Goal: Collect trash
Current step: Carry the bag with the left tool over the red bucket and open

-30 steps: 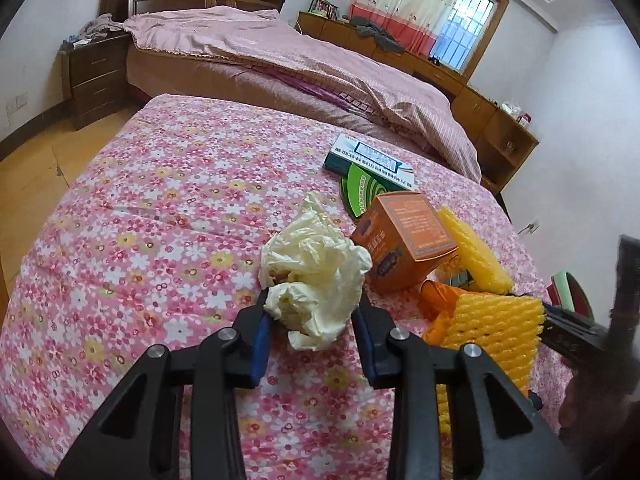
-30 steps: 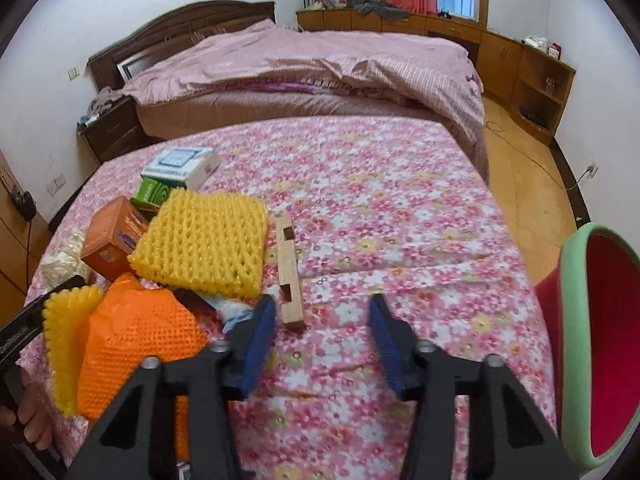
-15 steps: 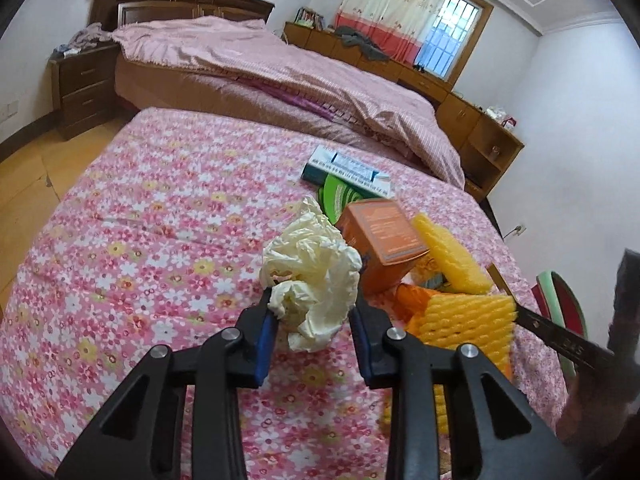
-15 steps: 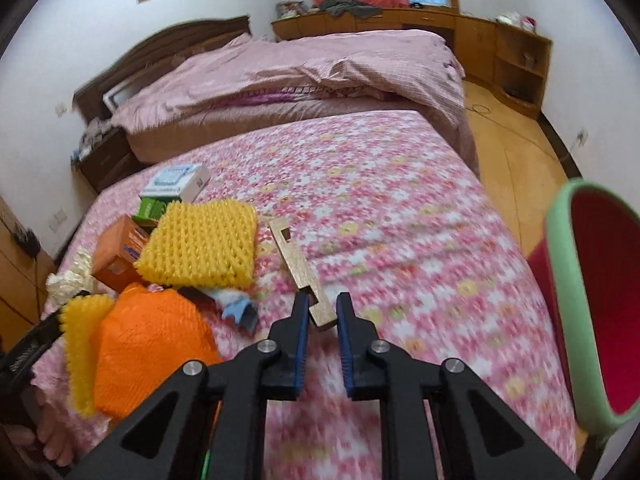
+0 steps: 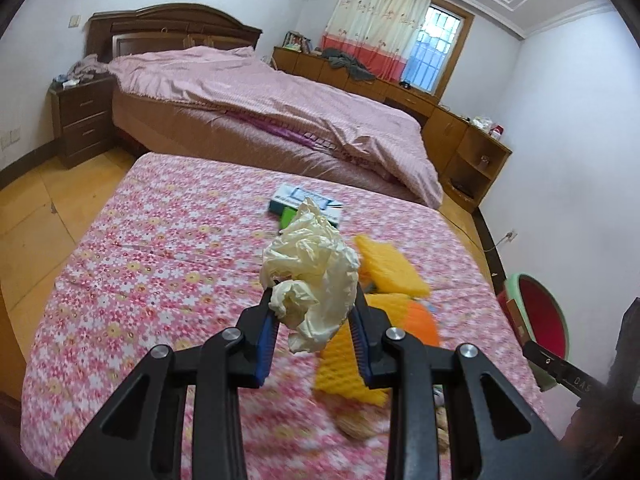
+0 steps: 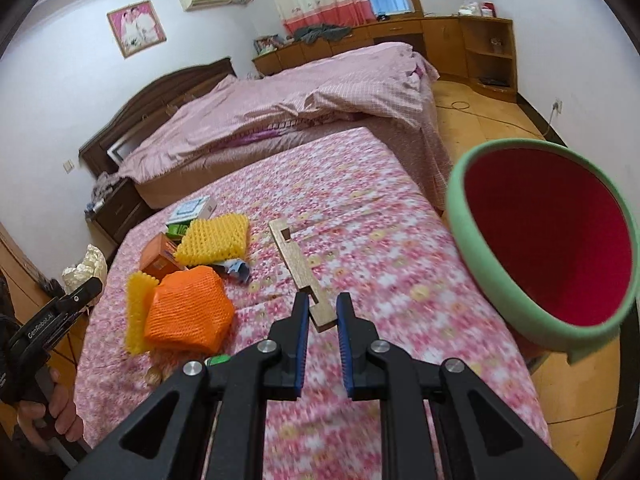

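So I have the left gripper point(image 5: 314, 322) clenched on the crumpled cream bag point(image 5: 312, 276), lifted clear of the floral tablecloth point(image 5: 160, 248). My right gripper point(image 6: 322, 316) grasps the wooden strip point(image 6: 298, 264) by its near end, ready for the red bin point(image 6: 540, 248) at two o'clock (conveniently close).

Left claw point(image 5: 314, 320) clamped; right claw point(image 6: 323, 312) gripping.

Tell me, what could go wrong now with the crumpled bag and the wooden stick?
The crumpled bag bulges loosely out of the left gripper, so it might slip free before reaching the bin. The right gripper pinches only the near end of the wooden stick; the long far end could swing or catch on the tablecloth.
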`<state>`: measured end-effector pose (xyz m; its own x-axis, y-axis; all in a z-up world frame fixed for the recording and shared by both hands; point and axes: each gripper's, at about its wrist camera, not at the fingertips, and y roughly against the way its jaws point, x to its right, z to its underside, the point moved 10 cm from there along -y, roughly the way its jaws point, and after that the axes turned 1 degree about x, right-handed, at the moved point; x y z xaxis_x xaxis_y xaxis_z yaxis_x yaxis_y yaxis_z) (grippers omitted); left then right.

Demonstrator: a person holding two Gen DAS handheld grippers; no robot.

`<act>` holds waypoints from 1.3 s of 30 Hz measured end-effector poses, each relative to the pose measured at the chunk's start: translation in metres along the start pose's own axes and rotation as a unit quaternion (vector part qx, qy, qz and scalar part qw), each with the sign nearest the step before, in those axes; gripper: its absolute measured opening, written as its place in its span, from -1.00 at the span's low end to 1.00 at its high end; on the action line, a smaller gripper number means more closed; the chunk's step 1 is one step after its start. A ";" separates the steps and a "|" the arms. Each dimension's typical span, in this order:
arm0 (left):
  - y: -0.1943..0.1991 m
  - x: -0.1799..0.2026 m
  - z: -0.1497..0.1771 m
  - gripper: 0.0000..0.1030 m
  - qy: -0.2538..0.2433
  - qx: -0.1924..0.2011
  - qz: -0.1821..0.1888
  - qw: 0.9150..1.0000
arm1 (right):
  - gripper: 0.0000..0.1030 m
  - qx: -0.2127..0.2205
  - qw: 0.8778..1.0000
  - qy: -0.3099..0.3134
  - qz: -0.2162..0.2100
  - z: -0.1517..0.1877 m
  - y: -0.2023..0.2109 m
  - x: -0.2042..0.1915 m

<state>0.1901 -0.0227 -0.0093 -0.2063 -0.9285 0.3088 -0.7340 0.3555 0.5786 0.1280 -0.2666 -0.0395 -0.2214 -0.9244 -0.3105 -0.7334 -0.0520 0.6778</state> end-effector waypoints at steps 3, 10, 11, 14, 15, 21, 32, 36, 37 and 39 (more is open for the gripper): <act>0.012 0.017 -0.001 -0.36 -0.009 0.005 0.004 1.000 | -0.69 0.011 1.000 -0.017 -0.007 0.003 0.016 0.008; 0.031 0.062 -0.003 -0.36 -0.037 0.015 0.025 0.999 | -0.69 0.041 0.998 -0.039 -0.010 0.003 0.053 0.029; 0.032 0.068 -0.002 -0.36 -0.041 0.013 0.030 0.999 | -0.69 0.045 0.998 -0.043 -0.009 0.002 0.058 0.033; 0.032 0.090 0.002 -0.36 -0.051 0.006 0.046 0.998 | -0.69 0.057 0.997 -0.057 -0.004 0.001 0.070 0.047; 0.030 0.099 0.004 -0.36 -0.057 0.001 0.052 0.997 | -0.69 0.059 0.996 -0.060 -0.003 0.000 0.072 0.051; 0.013 0.150 0.015 -0.36 -0.094 -0.019 0.081 0.992 | -0.69 0.067 0.994 -0.088 0.017 -0.004 0.089 0.084; -0.035 0.261 0.041 -0.36 -0.163 -0.072 0.142 0.974 | -0.69 0.082 0.986 -0.138 0.043 -0.013 0.095 0.152; -0.055 0.296 0.053 -0.36 -0.187 -0.089 0.158 0.966 | -0.69 0.082 0.983 -0.155 0.051 -0.015 0.090 0.178; -0.061 0.303 0.056 -0.36 -0.192 -0.093 0.161 0.964 | -0.69 0.081 0.983 -0.159 0.053 -0.015 0.089 0.183; -0.074 0.319 0.063 -0.36 -0.203 -0.103 0.167 0.959 | -0.69 0.078 0.982 -0.165 0.057 -0.013 0.084 0.193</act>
<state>0.1372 -0.3517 -0.0014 -0.6739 -0.7090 0.2081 -0.4479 0.6159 0.6481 0.0321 -0.4548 -0.0335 -0.4842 -0.7473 -0.4550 -0.7762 0.1268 0.6176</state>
